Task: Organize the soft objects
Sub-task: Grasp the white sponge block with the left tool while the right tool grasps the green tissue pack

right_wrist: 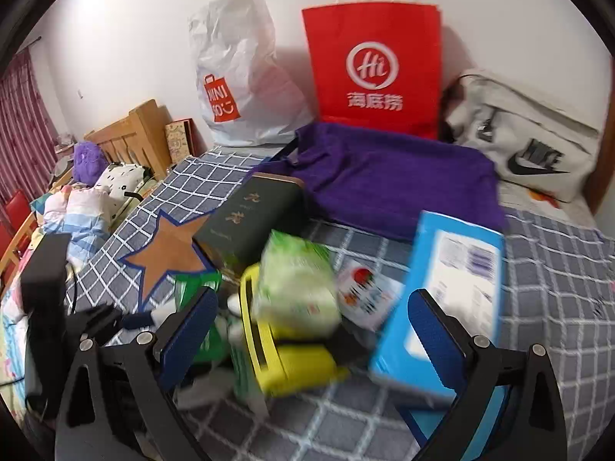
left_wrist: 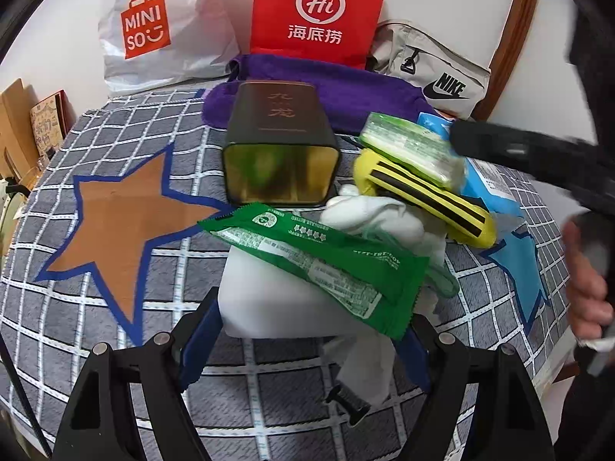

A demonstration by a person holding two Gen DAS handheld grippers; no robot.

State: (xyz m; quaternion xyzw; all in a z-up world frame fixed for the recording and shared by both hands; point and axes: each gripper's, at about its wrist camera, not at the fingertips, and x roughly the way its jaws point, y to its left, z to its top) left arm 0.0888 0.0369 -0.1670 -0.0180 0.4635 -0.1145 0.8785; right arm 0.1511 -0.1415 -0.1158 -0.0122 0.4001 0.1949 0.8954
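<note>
A pile lies on the checked bed cover (left_wrist: 115,307). In the left wrist view my left gripper (left_wrist: 303,334) is open, its blue fingers either side of a white foam block (left_wrist: 269,303) with a green wrapper (left_wrist: 319,265) lying over it. White cloth (left_wrist: 376,219), a yellow case (left_wrist: 426,196) and a green tissue pack (left_wrist: 407,146) lie behind. In the right wrist view my right gripper (right_wrist: 311,326) is open above the yellow case (right_wrist: 284,353) and tissue pack (right_wrist: 296,284). A purple towel (right_wrist: 384,176) lies further back.
A dark tin (left_wrist: 280,146) lies on its side mid-bed. A blue box (right_wrist: 449,296) sits by my right finger. A white MINISO bag (left_wrist: 153,27), a red paper bag (left_wrist: 319,11) and a grey Nike bag (left_wrist: 434,73) stand against the wall.
</note>
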